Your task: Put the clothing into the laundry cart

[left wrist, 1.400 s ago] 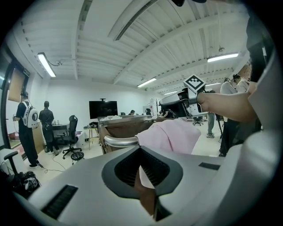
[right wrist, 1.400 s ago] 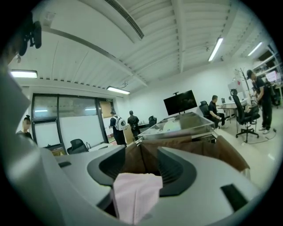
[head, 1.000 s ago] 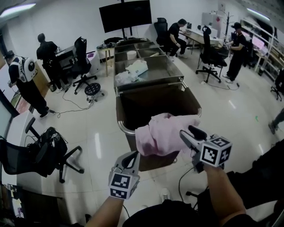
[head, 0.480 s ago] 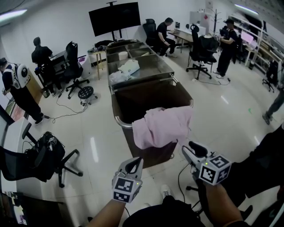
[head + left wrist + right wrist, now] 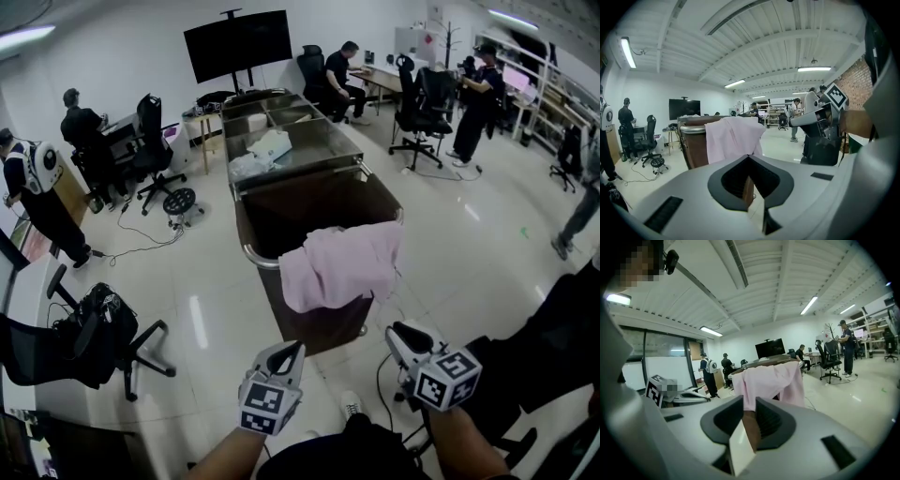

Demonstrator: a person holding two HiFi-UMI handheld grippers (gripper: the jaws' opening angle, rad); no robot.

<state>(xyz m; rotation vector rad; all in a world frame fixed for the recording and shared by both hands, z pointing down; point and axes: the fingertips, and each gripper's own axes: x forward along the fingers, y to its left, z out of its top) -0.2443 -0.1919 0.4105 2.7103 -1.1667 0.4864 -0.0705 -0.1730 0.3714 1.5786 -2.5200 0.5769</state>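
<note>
A pink garment (image 5: 339, 262) hangs draped over the near rim of the brown laundry cart (image 5: 309, 212), partly inside and partly down its front wall. Both grippers are held low in front of it and touch nothing. My left gripper (image 5: 289, 351) has its tips together with nothing in them. My right gripper (image 5: 401, 333) has a narrow gap between its jaws, which are closing on nothing. The garment (image 5: 732, 137) fills the middle of the left gripper view beyond that gripper (image 5: 749, 159). In the right gripper view the garment (image 5: 774, 379) hangs beyond the gripper (image 5: 750, 405).
Behind the cart stands a steel cart (image 5: 291, 155) holding white items. An office chair with a black bag (image 5: 94, 323) sits at the left. Cables (image 5: 141, 234) trail on the floor. Several people stand or sit by desks and chairs at the back and the right.
Both grippers have drawn back toward me and lower, away from the pink garment. The garment, earlier at the right gripper's tips, now hangs on the cart's rim by itself.
</note>
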